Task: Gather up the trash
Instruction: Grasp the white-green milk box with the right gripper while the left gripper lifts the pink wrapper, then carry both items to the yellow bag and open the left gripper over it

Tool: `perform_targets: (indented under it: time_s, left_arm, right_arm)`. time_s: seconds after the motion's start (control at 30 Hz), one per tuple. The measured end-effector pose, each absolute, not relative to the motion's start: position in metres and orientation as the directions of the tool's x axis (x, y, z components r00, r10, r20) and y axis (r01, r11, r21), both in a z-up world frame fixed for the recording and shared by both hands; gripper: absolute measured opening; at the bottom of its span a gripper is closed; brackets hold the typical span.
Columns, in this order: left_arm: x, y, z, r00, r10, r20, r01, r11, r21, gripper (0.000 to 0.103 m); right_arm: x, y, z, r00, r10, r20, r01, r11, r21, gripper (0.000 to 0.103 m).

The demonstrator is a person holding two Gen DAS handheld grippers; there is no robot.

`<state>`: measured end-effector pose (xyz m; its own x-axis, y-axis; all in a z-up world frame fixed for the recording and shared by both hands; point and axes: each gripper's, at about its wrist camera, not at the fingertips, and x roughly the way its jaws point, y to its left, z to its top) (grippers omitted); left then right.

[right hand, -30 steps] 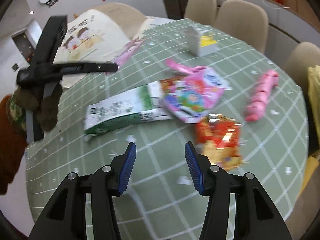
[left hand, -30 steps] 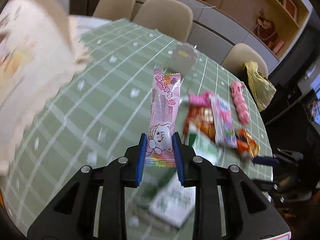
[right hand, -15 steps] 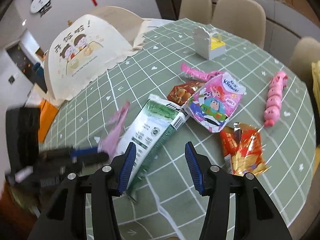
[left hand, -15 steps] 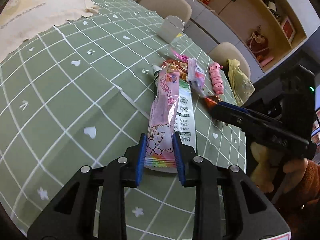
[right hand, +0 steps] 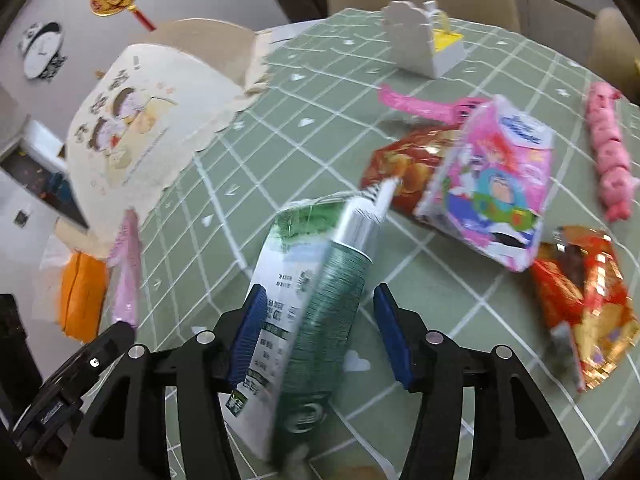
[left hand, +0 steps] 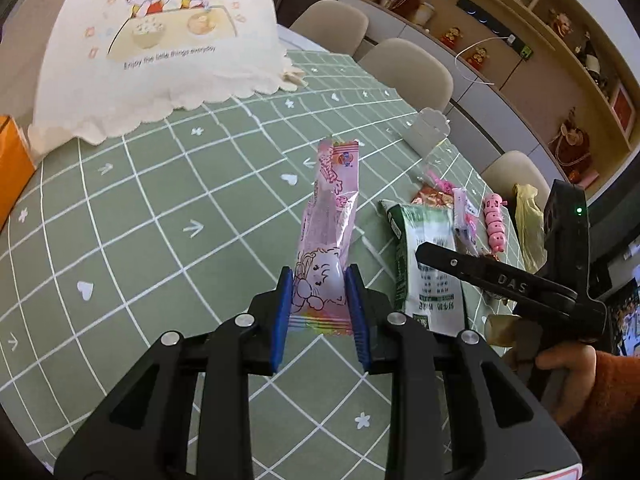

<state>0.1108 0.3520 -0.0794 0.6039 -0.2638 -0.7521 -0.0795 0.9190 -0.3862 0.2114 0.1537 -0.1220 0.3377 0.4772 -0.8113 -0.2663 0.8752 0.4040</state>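
My left gripper is shut on a long pink candy wrapper and holds it above the green checked tablecloth; the wrapper also shows at the left of the right wrist view. My right gripper is open, its jaws either side of a green and white milk carton lying on the table, also seen in the left wrist view. Past it lie a pink cartoon snack bag, a red snack bag, an orange-red foil bag and a pink pig toy.
A cream dome food cover stands at the table's far left, with an orange pack beside it. A small white box stands at the far side. Beige chairs ring the table. A yellow bag hangs at right.
My right gripper has moved down and forward so the milk carton now lies between its open jaws. My left gripper has swung left with the pink wrapper, toward the dome cover.
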Motion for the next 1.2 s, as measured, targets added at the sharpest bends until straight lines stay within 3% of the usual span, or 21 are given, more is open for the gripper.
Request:
perform_targets:
  time_s: [0.03, 0.3, 0.8, 1.2]
  left_arm:
    - [0.112, 0.353, -0.082, 0.598, -0.265, -0.756, -0.083, 0.918, -0.387, 0.026]
    - [0.114, 0.335, -0.088, 0.561, -0.286, -0.776, -0.076, 0.916, -0.393, 0.026]
    - [0.113, 0.203, -0.012, 0.612, -0.342, -0.713, 0.126, 0.932, -0.339, 0.026]
    - [0.122, 0.102, 0.06, 0.679, -0.417, -0.605, 0.286, 0.908, -0.305, 0.026]
  right_arm:
    - [0.21, 0.155, -0.119, 0.331, 0.483, -0.811, -0.304, 0.868, 0.393, 0.043]
    - [0.191, 0.124, -0.092, 0.349, 0.464, -0.814, -0.367, 0.867, 0.337, 0.033]
    - [0.148, -0.004, 0.008, 0.597, 0.402, -0.694, -0.342, 0.91, 0.234, 0.032]
    - [0.118, -0.115, 0.061, 0.746, 0.309, -0.59, -0.261, 0.951, 0.167, 0.032]
